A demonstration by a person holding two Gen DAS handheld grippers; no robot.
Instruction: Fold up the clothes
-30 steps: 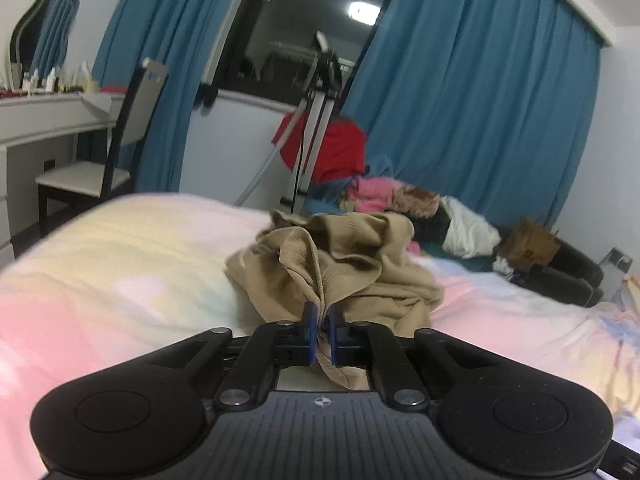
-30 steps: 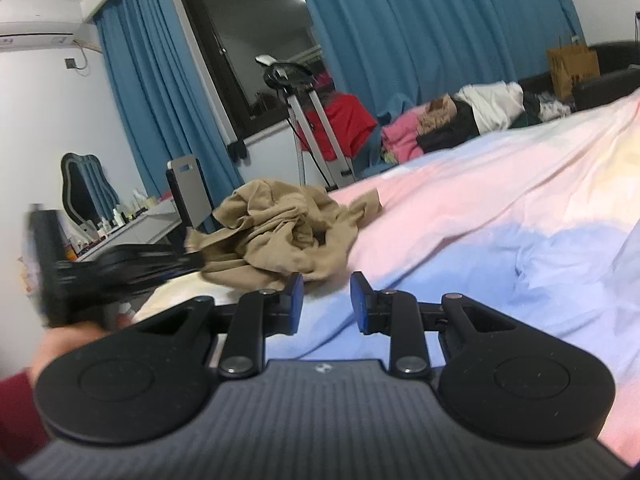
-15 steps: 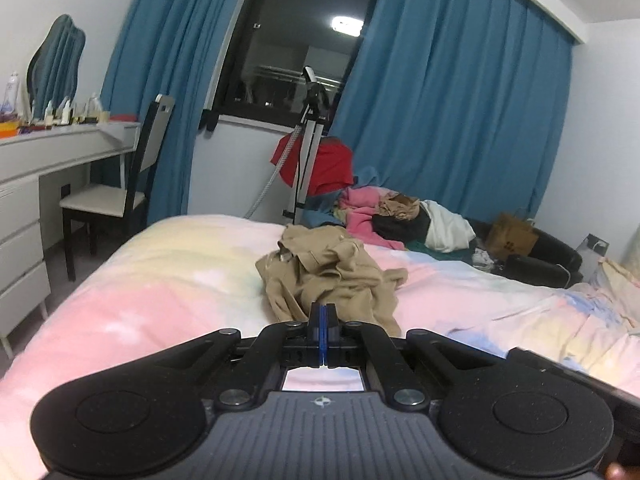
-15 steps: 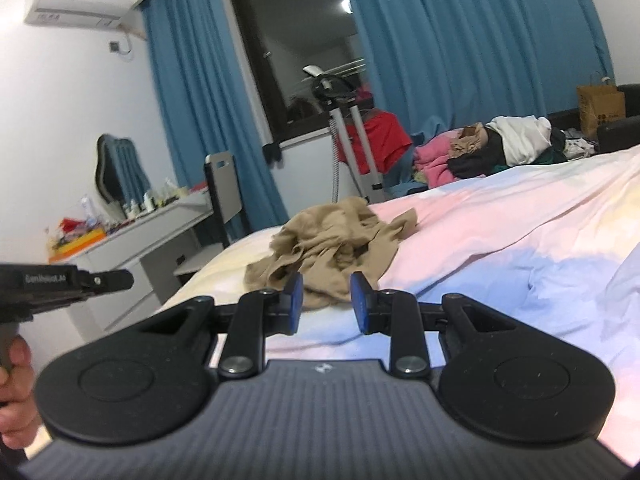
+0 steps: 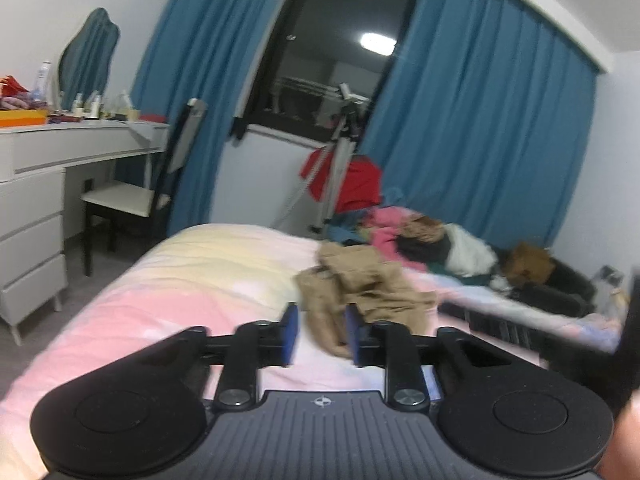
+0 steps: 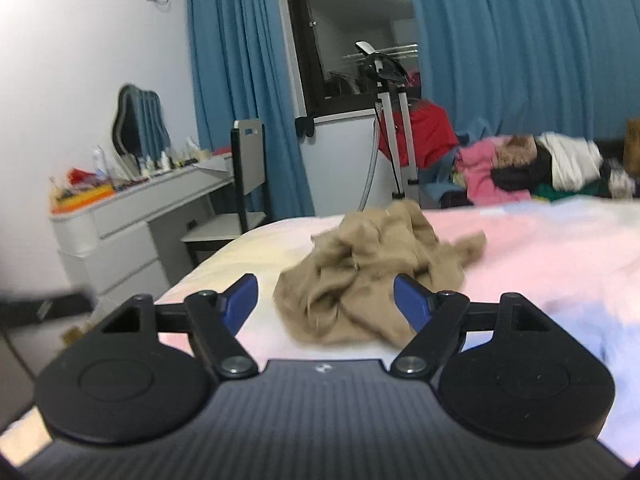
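Observation:
A crumpled tan garment (image 5: 360, 284) (image 6: 372, 268) lies in a heap on the pastel bedspread (image 5: 168, 300) (image 6: 540, 248). My left gripper (image 5: 320, 334) hangs short of it over the bed, its jaws opening with nothing between the blue pads. My right gripper (image 6: 326, 300) is also back from the heap, its jaws opening wide. The garment shows beyond the gap, apart from the pads. Part of the other gripper shows blurred at the right edge of the left wrist view.
A pile of mixed clothes (image 5: 432, 240) (image 6: 532, 168) lies beyond the bed by the blue curtains. A tripod stand (image 6: 394, 120) with a red cloth stands near the window. A white dresser (image 5: 36, 200) and chair (image 5: 132, 196) are to the left.
The left gripper let go of the tan garment, pulled back and its jaws parted. The right gripper's jaws spread much wider, and it rolled level to face the heap.

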